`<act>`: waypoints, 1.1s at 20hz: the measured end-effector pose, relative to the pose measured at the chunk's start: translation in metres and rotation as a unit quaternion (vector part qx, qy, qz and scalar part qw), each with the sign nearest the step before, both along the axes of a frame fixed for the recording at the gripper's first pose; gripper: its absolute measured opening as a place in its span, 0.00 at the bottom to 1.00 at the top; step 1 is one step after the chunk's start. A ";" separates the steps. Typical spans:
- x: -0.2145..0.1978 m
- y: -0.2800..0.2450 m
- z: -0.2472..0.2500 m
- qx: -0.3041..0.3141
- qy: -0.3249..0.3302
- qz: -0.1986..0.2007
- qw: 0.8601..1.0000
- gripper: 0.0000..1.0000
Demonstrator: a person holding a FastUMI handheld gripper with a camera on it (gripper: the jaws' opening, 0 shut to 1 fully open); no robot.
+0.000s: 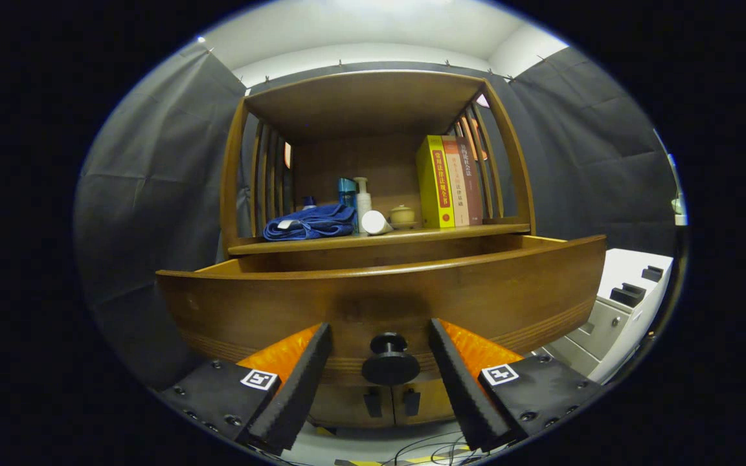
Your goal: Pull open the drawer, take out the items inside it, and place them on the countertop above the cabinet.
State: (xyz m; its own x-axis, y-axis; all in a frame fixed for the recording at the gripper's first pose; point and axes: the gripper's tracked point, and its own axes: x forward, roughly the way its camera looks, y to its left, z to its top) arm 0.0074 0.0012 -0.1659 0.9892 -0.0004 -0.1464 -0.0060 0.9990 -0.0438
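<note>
Gripper [379, 333]: fingers spread apart, one either side of the drawer knob [390, 360], neither touching it; nothing held.

Drawer [379, 294]: one, wooden, curved front, already drawn partly out from the cabinet, directly ahead of the fingers. Its interior is hidden behind the front panel, so contents cannot be counted.

Knob: one, dark, round, centred low on the drawer front, between the fingers.

Step in hand, as judged: either finishing the pull or letting go of the knob before reaching in. Handling advice: if pulling further, close squarely on the knob's stem and draw straight back, level, so the drawer does not bind; if it is open enough, lift the gripper clear over the front panel's top edge before descending into the drawer, as that panel stands between fingers and contents.

Countertop [379, 241]: one shelf surface just above and behind the drawer, the destination. Already on it:
- blue cloth [311, 223], one, folded, to the left;
- pump bottle [362, 197], one, upright, behind the cloth's right end;
- blue container [347, 192], one, beside the pump bottle;
- white cup [375, 222], one, lying on its side;
- small lidded pot [402, 215], one;
- books [451, 181], three, upright, at the right.

Free placing room looks narrow, mostly along the front edge.
</note>
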 end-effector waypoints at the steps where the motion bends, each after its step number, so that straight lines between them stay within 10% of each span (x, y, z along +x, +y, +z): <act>1: -0.001 -0.001 -0.002 0.009 0.006 0.002 1.000 0.98; 22: 0.087 0.000 0.002 -0.007 0.021 -0.003 1.000 0.98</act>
